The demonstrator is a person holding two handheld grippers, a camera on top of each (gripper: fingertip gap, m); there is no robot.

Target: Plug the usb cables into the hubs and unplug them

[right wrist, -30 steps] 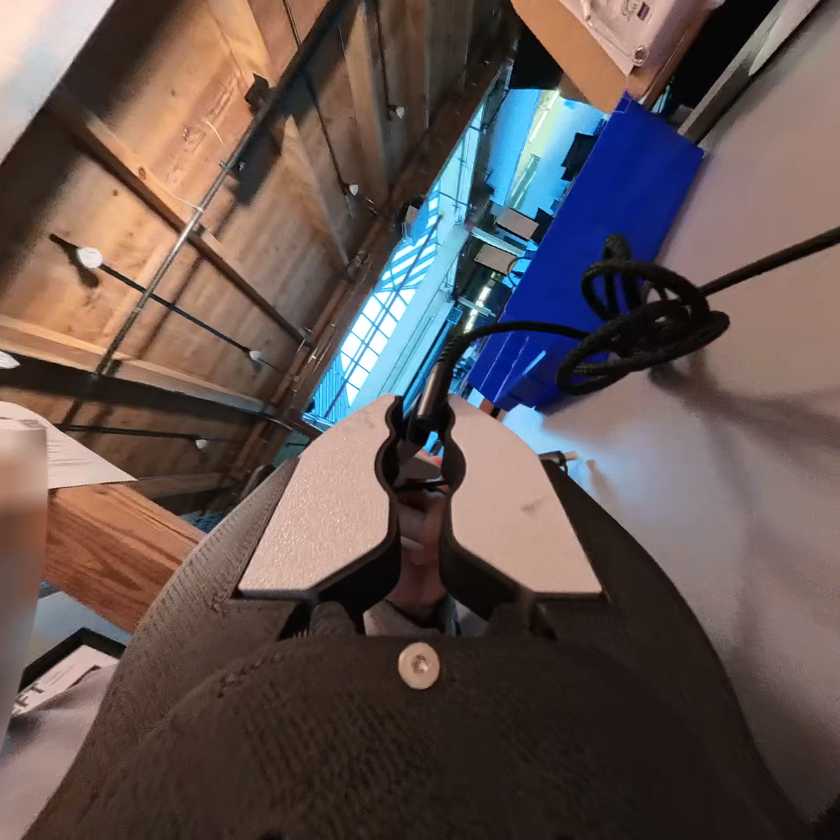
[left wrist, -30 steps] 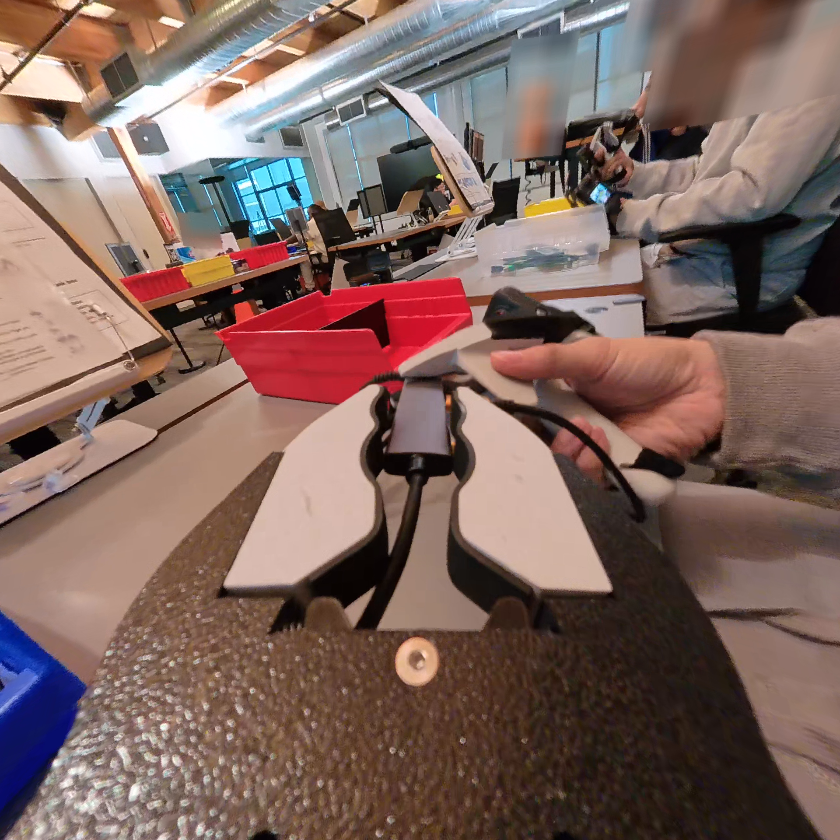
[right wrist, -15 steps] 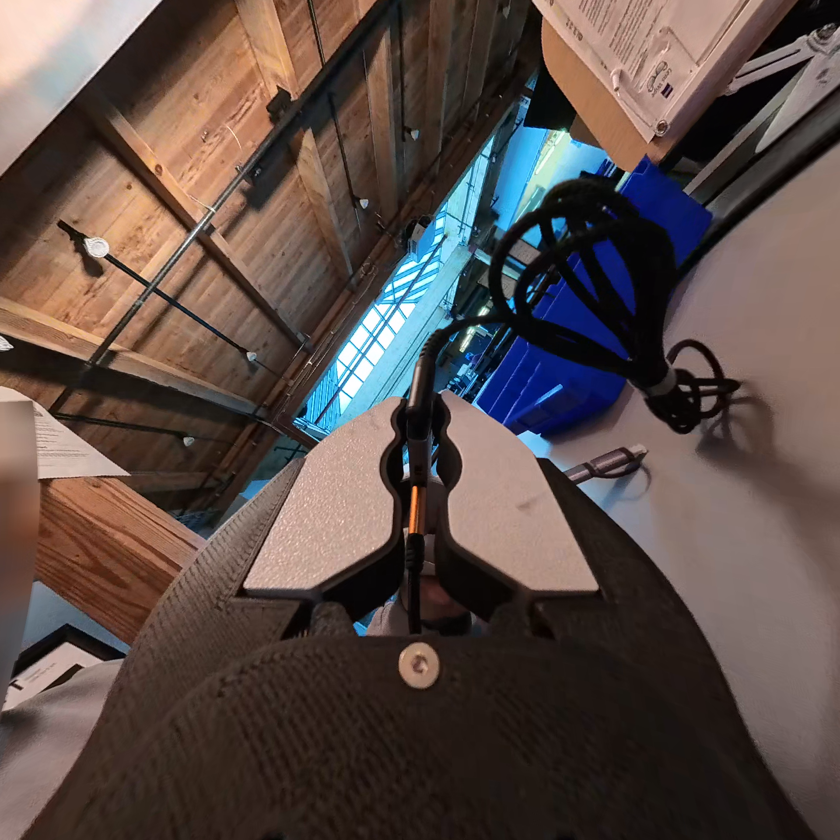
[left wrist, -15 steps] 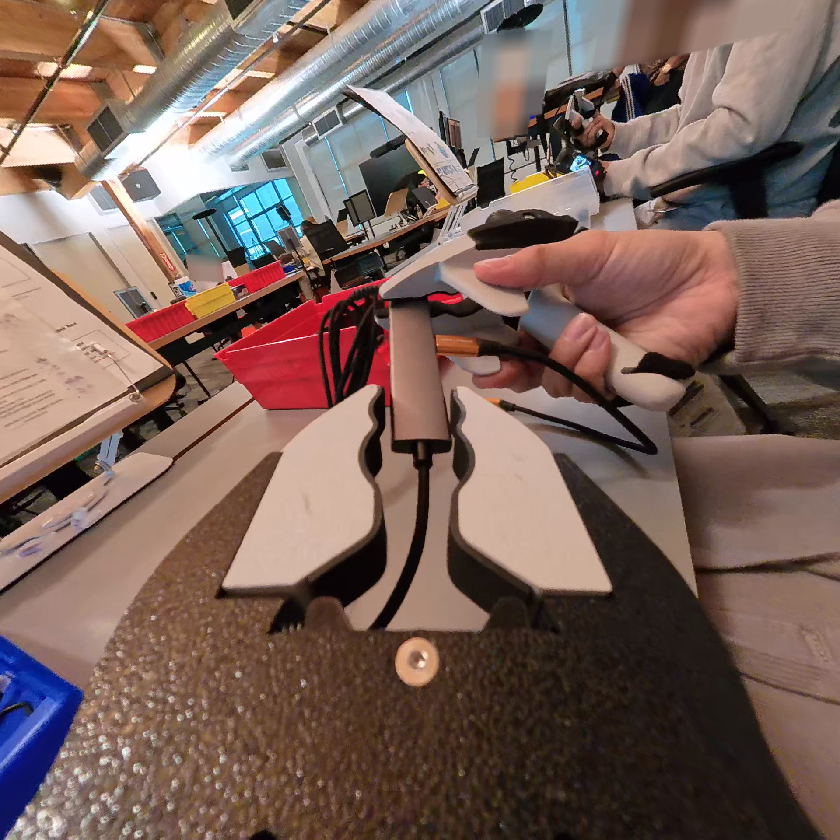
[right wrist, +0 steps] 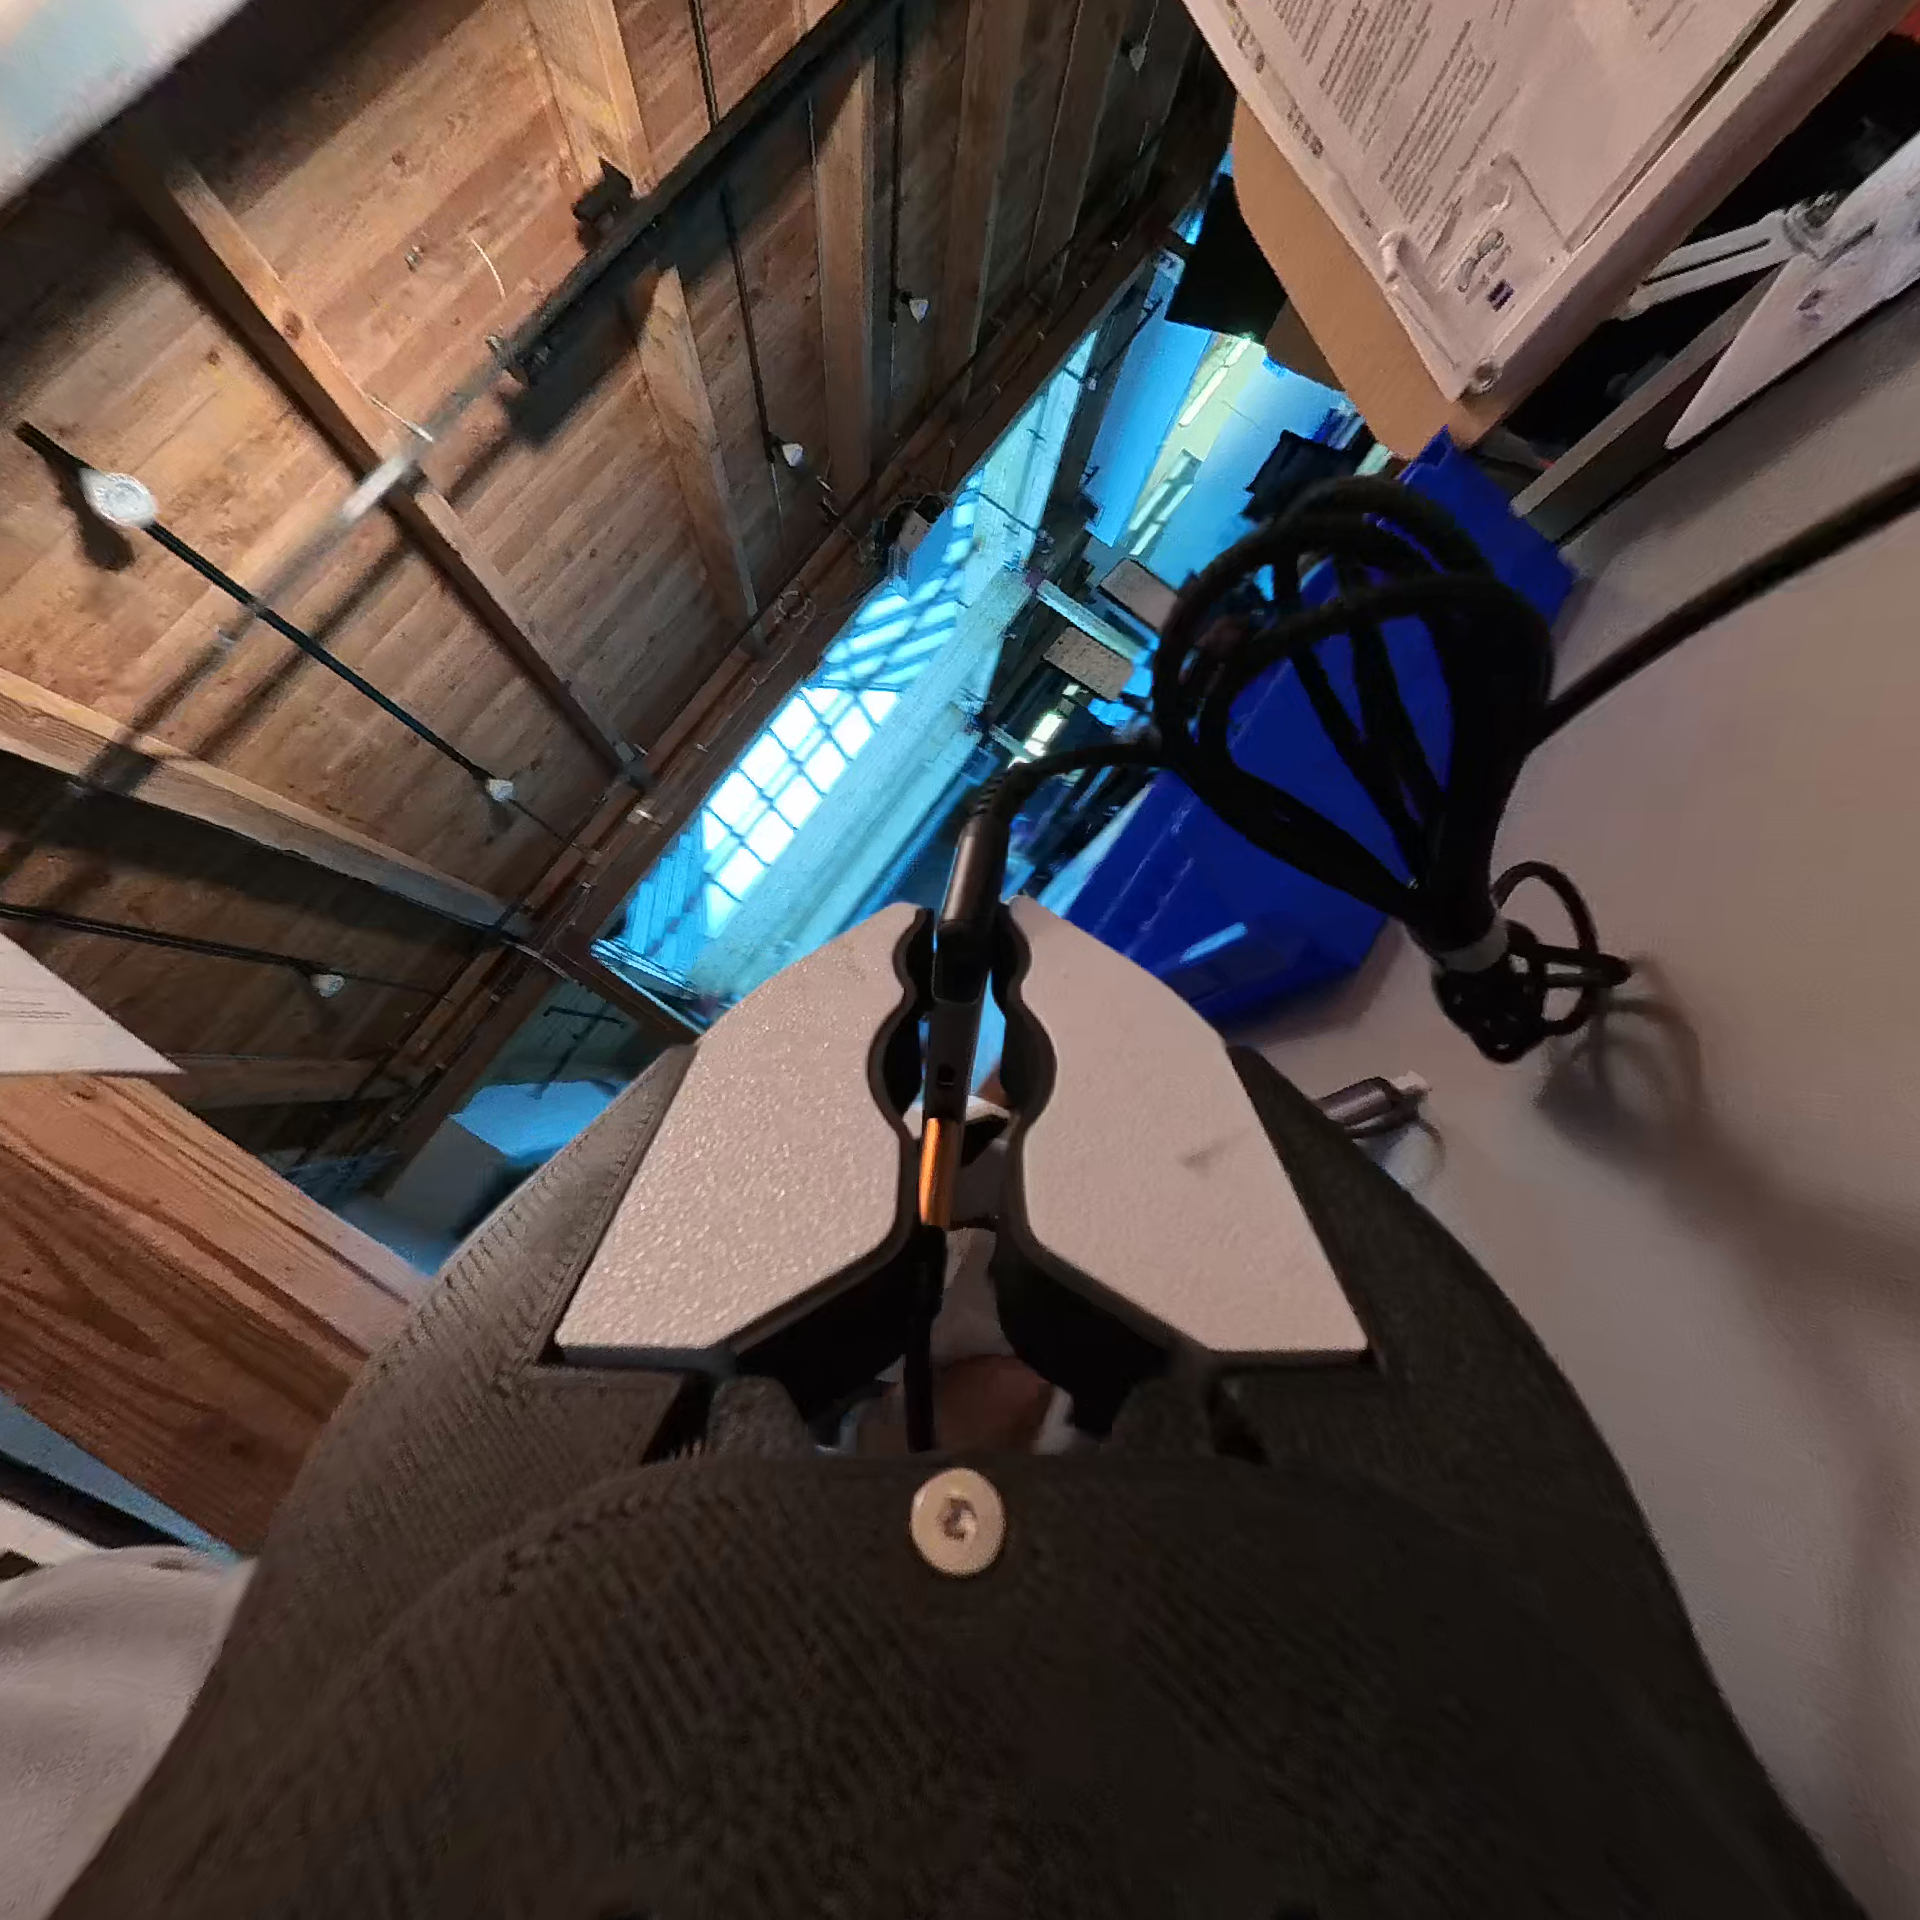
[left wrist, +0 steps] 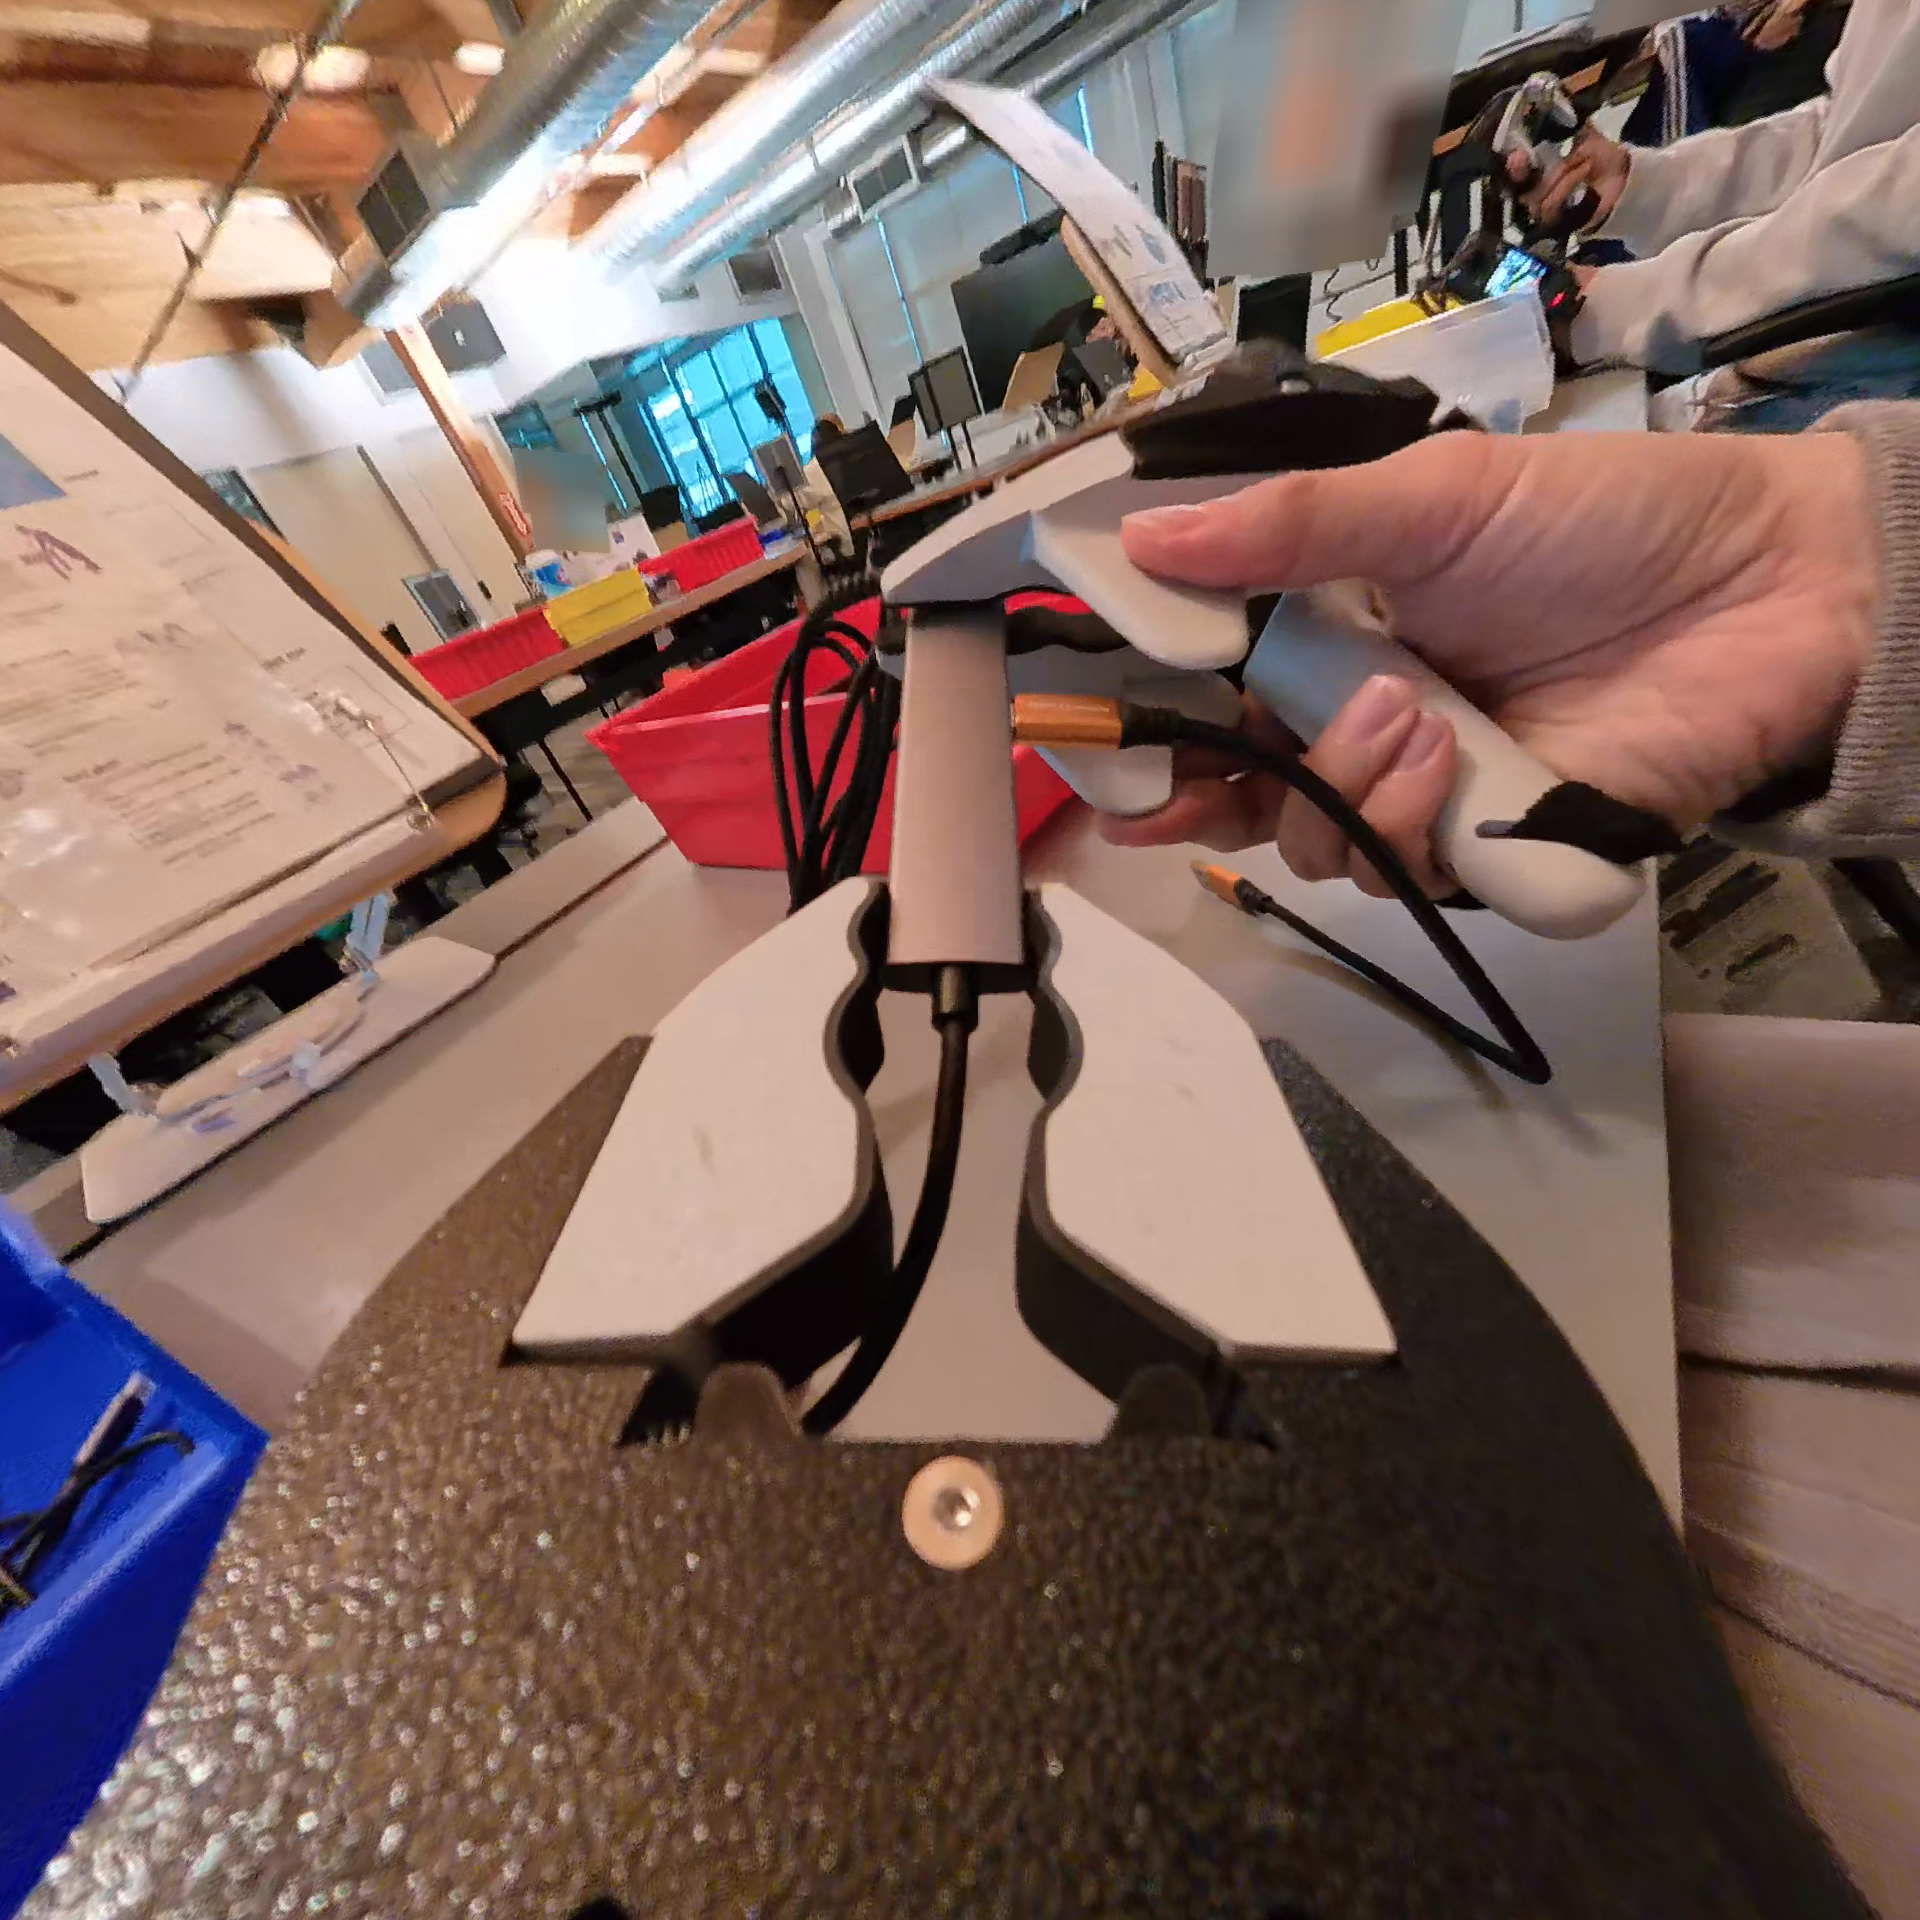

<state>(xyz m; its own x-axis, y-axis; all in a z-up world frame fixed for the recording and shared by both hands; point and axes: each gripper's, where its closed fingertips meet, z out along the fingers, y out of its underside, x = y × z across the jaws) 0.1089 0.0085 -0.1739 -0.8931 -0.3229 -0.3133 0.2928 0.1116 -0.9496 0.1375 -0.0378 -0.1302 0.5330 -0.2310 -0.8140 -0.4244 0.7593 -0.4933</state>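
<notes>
Above the grey bench (left wrist: 1299,997), the left tool (left wrist: 954,940) is clenched on the grey hub (left wrist: 951,821), held upright. The right tool (right wrist: 964,935) clamps the hub's far end; the orange-tipped usb cable (left wrist: 1070,720) sits plugged into the hub's right side.

Matt metal hub (left wrist: 951,821), braided cable (left wrist: 1382,862), glossy red plastic bin (left wrist: 727,769).

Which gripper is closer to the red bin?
Right. The right gripper holds the hub's top end just in front of the red bin; the left gripper grips its lower end, farther back.
</notes>
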